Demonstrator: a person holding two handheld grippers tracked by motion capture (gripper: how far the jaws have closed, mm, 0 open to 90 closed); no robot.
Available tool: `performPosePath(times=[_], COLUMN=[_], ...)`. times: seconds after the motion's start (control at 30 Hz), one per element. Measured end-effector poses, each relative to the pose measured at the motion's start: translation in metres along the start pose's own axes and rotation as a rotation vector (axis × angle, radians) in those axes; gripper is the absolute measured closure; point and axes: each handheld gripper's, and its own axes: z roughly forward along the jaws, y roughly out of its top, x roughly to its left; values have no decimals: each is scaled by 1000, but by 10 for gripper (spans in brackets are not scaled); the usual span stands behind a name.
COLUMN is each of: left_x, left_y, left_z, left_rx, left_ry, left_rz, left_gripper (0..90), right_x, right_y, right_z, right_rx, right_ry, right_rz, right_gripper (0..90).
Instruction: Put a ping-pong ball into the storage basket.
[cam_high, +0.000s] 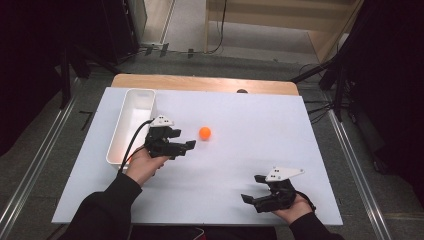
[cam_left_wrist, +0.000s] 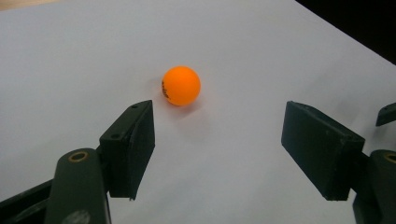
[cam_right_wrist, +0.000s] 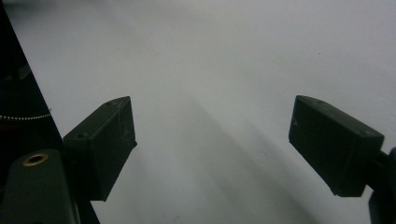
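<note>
Centrally, an orange ball rests free on the white table, just ahead of my left gripper and apart from everything else. In the left gripper view the ball lies beyond my two black pads, nearer the left one, with bare surface between it and each; nothing touches it. My left jaws stand partly open with nothing between them, wide enough, I judge, to pass around the ball once I advance. The gripper is held low and nearly level, presumably so that the pads meet the ball at its widest part rather than riding over the top.

Beside my left hand, on its far left, a white bin lies lengthwise along the table's edge, open side up. Its nearness suggests it is where the ball is to go.

My right gripper rests near the table's front right corner, well apart from the ball. In the right gripper view its pads are spread wide over bare surface and grasp nothing; it seems parked out of the way, leaving the reach to the left.
</note>
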Motion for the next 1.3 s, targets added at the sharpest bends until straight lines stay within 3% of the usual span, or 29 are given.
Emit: performPosePath(times=[0.13, 0.3, 0.43, 0.83, 1.3], left_x=[-1, 2, 2, 5, 10], left_y=[2, 7, 10, 20, 28], left_z=[5, 10, 15, 33, 47], left_rx=[4, 27, 8, 37, 48], left_ry=[4, -32, -22, 9, 8], left_rz=[5, -18, -21, 8, 17], left_gripper=[262, 261, 262, 261, 262], right_x=[-1, 0, 0, 1, -1], right_y=[0, 0, 0, 0, 4], right_z=[0, 0, 0, 1, 3], right_rx=[-1, -2, -1, -1, -8], right_ry=[-2, -3, -3, 2, 6], right_rz=[-3, -5, -2, -3, -4], right_gripper=[134, 134, 134, 134, 134])
